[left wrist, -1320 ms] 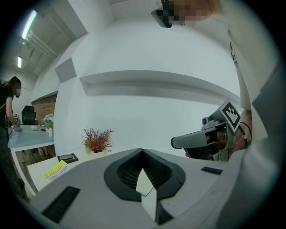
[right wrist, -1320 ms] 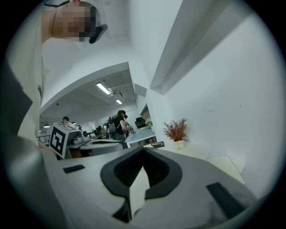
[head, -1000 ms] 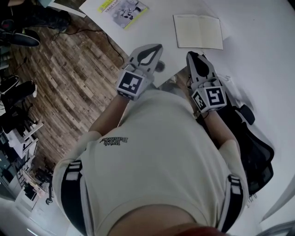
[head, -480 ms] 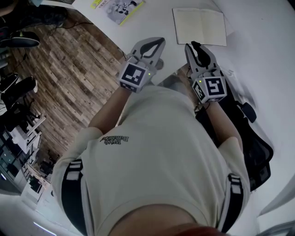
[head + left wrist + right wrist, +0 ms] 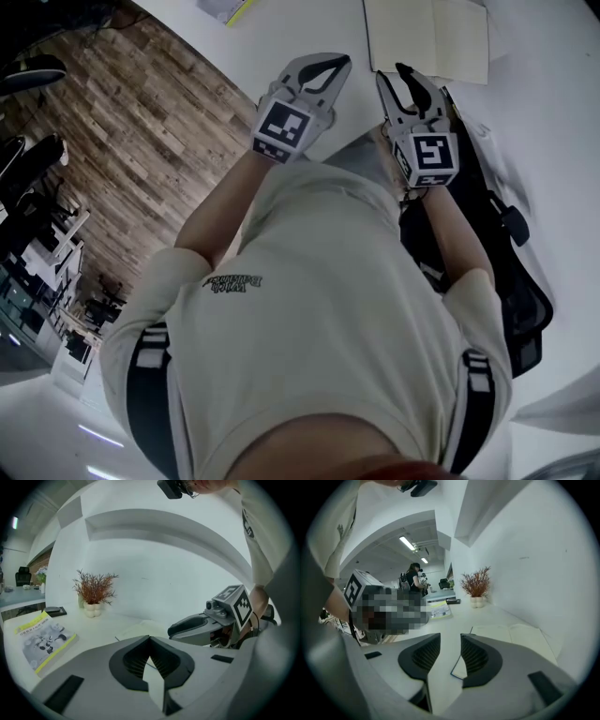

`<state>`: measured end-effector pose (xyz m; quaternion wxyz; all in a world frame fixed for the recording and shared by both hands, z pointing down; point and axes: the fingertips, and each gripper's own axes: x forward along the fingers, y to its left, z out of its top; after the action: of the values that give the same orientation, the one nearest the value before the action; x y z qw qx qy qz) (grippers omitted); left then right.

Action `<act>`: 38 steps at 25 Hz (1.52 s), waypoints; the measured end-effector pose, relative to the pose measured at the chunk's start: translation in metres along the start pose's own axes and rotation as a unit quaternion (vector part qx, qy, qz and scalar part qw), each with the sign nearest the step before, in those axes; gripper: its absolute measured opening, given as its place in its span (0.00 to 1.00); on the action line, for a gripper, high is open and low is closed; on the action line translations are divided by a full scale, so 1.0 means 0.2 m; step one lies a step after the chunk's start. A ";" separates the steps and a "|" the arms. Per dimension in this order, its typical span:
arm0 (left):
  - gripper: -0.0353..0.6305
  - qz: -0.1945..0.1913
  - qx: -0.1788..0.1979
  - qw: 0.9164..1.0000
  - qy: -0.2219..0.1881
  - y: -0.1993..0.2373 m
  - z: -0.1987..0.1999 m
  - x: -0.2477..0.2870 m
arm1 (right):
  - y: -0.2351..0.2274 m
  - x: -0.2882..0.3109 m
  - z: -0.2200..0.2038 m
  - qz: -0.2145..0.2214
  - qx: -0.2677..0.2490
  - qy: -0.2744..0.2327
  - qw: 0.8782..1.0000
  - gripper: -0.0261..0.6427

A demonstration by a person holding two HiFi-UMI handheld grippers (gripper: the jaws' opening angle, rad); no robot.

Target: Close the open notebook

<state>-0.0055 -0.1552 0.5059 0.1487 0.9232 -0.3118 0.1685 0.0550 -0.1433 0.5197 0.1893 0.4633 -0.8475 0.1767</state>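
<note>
Notebook [image 5: 427,37] lies open on worktop [image 5: 291,33], just beyond both grippers. Left gripper [image 5: 336,64]: jaws pressed together, empty. Right gripper [image 5: 398,77]: jaws opening, nothing between them, notebook corner just ahead.

Head view | open notebook [image 5: 427,37] lying flat on white bench [image 5: 300,28] | left tool [image 5: 339,64] and right tool [image 5: 414,80] hovering side by side near its closer edge | right jaws opening, gripping nothing | left jaws resting together

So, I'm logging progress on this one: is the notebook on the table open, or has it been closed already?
Open. The notebook lies spread flat on the white table, with both cream pages facing up.
</note>
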 end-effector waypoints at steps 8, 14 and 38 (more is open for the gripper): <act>0.07 -0.006 -0.029 0.998 0.052 0.00 -0.27 0.15 | -0.05 0.19 -0.36 -0.002 -0.059 0.078 0.995 0.32; 0.07 -0.005 -0.038 0.997 0.066 0.04 -0.33 0.19 | -0.10 0.22 -0.44 -0.014 -0.057 0.090 0.994 0.22; 0.07 -0.067 -0.017 0.997 0.040 -0.26 0.04 0.35 | -0.44 -0.28 0.01 -0.090 0.059 -0.040 0.993 0.06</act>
<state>0.0803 -0.1557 0.5188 0.1874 0.9319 -0.2459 0.1897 0.1570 -0.1491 0.5011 0.1421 0.5546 -0.7975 0.1901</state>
